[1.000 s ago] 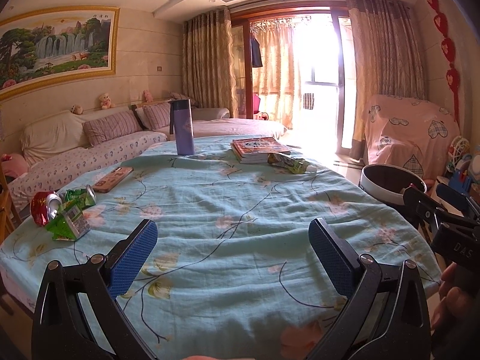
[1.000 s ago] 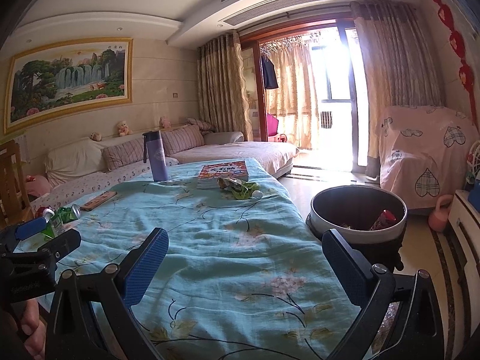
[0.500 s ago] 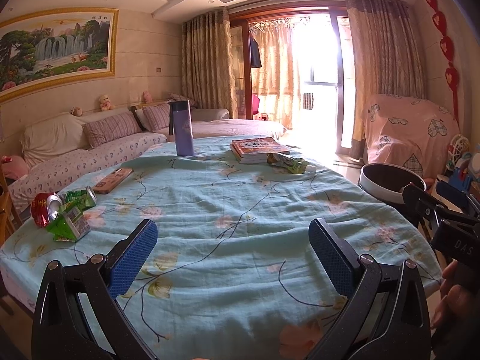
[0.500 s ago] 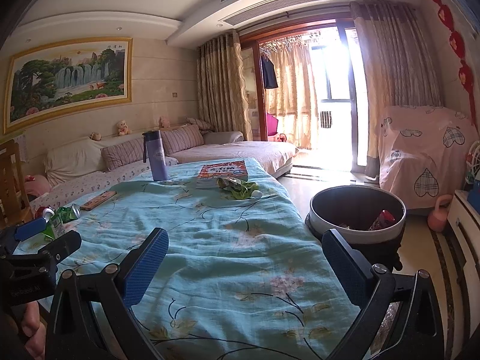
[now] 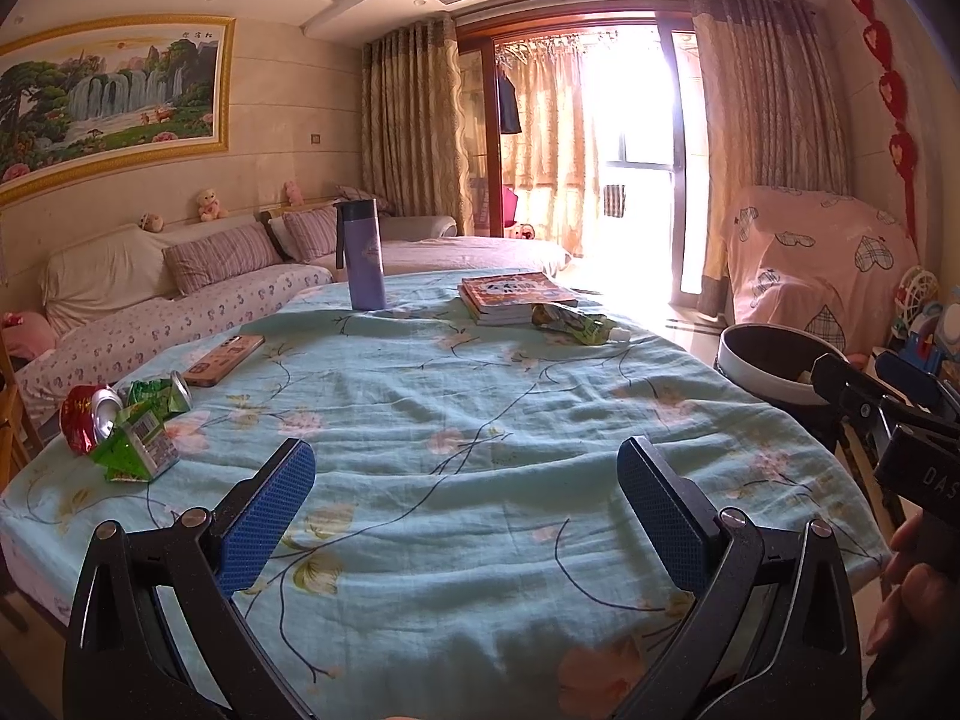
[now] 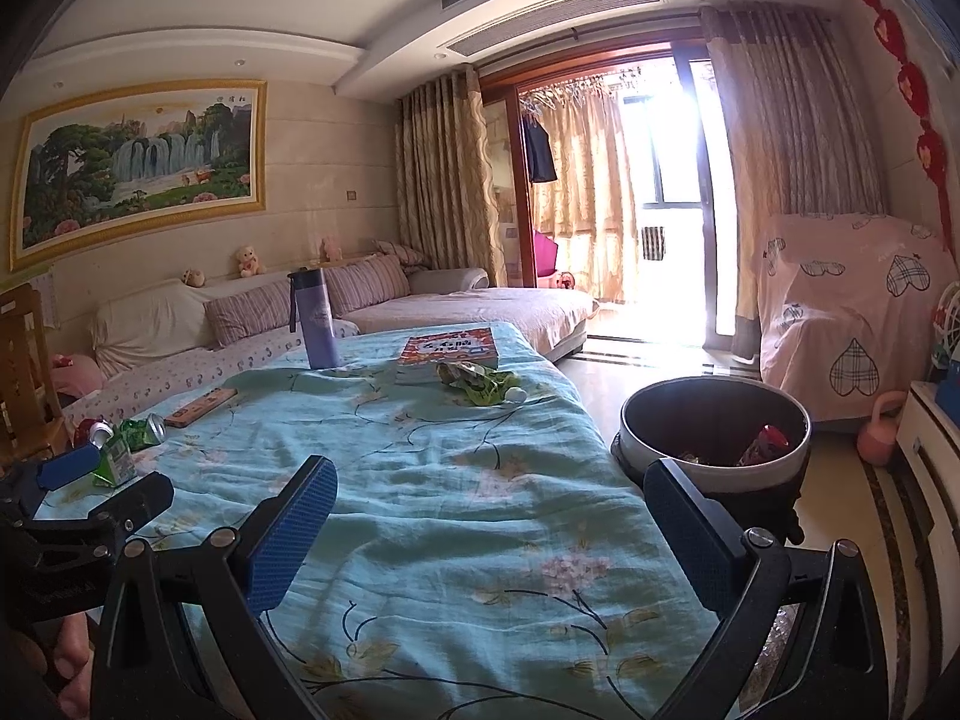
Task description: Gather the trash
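Note:
A crushed red can [image 5: 84, 420], a crushed green can [image 5: 157, 395] and a green carton [image 5: 137, 453] lie at the left edge of the table with the blue floral cloth [image 5: 480, 408]. A green wrapper [image 5: 570, 324] lies at the far side by the books; it also shows in the right wrist view [image 6: 480, 384]. A round trash bin [image 6: 714, 438] with some trash inside stands on the floor right of the table. My left gripper [image 5: 465, 498] is open and empty over the near cloth. My right gripper [image 6: 489, 516] is open and empty near the table's right edge.
A purple bottle [image 5: 360, 258], a stack of books [image 5: 516, 297] and a remote-like flat object [image 5: 223, 360] sit on the table. A sofa [image 5: 180, 300] runs behind it. A covered armchair [image 6: 852, 312] stands at the right. A wooden chair [image 6: 24, 372] is at the left.
Both grippers stay open and almost still; the views shift only slightly.

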Demonstrator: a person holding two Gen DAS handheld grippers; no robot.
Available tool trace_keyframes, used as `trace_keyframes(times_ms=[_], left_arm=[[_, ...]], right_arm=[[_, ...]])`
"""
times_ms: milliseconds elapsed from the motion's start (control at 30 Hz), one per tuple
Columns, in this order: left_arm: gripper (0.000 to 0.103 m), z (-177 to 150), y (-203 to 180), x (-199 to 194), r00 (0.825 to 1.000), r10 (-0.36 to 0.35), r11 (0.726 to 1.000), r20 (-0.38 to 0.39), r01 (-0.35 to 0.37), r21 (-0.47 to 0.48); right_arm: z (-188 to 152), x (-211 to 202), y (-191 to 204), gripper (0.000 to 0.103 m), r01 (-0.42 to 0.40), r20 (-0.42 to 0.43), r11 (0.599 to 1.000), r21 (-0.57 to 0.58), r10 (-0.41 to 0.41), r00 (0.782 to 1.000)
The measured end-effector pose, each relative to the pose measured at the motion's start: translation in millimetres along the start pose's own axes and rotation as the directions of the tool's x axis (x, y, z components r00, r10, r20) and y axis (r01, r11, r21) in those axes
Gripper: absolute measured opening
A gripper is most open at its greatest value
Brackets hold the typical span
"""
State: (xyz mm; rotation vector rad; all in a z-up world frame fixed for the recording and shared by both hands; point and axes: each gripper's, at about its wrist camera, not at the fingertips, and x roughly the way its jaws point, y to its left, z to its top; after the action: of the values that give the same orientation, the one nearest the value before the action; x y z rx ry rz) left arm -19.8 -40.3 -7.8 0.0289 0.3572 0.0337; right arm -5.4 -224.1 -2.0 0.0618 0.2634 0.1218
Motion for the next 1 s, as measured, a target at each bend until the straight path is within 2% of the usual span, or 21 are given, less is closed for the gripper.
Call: trace_keyframes(times_ms=[1000], left_arm=[[0.103, -1.0, 2.2, 8.0, 0.999, -0.021, 1.000, -0.031, 0.020, -0.017]], right_arm=[[5.4, -4.1, 6.9, 0.103, -0.027, -0.003, 1.000, -0.013, 0.027, 1.000]])
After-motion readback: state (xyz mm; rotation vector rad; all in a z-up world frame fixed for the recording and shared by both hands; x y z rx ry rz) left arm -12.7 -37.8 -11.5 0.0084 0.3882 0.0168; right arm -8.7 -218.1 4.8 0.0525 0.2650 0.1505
